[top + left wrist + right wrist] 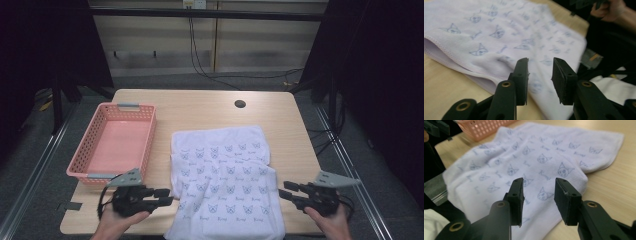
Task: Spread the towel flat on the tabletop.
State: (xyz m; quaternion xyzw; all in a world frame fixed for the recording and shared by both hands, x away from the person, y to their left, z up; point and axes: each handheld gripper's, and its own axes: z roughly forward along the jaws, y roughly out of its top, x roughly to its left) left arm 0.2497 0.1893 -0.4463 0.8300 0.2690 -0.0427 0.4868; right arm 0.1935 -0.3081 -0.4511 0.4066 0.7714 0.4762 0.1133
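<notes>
Both claws apart, gripping nothing: left claw (167,196) and right claw (284,190) flank the towel (225,175) on the surface (200,107).

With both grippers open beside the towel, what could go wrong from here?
1. The towel hangs over the near edge of the table; a one-sided pull might drag it off.
2. It lies doubled, so the left gripper or the right gripper may pinch only the top layer.
3. The pink basket stands close to the left gripper and could be bumped.
</notes>
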